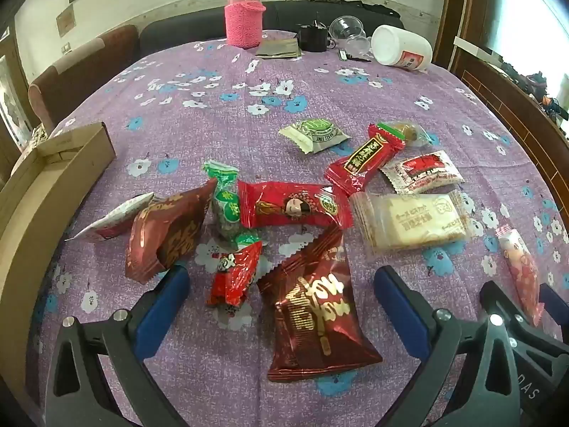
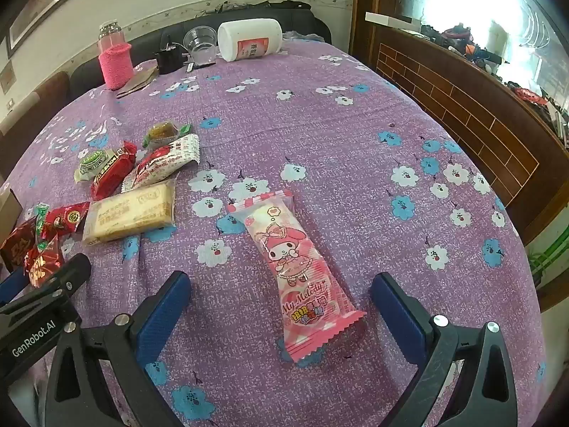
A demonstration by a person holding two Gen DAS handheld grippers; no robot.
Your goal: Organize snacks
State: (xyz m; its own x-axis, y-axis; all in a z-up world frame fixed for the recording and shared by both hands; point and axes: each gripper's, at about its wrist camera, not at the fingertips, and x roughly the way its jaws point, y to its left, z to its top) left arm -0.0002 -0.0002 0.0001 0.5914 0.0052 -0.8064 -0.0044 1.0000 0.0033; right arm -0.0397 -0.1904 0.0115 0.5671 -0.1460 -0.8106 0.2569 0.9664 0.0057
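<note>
Both tongs wide apart, empty. Left tongs (image 1: 281,299) straddle dark red pack (image 1: 316,323); snack pile (image 1: 295,203) just ahead. Right tongs (image 2: 281,302) straddle pink pack (image 2: 295,270) on worktop (image 2: 320,114).

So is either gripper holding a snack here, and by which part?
Nothing is held. Both the left gripper and right gripper are open above packets lying on the table.

At the far edge of the worktop (image 1: 320,114), covered in purple floral cloth, a bottle in a pink knitted sleeve (image 1: 244,17) stands upper centre. To its right sit a black object (image 1: 313,37), clear plastic cups (image 1: 346,32) and a white jar on its side (image 1: 402,48).
</note>
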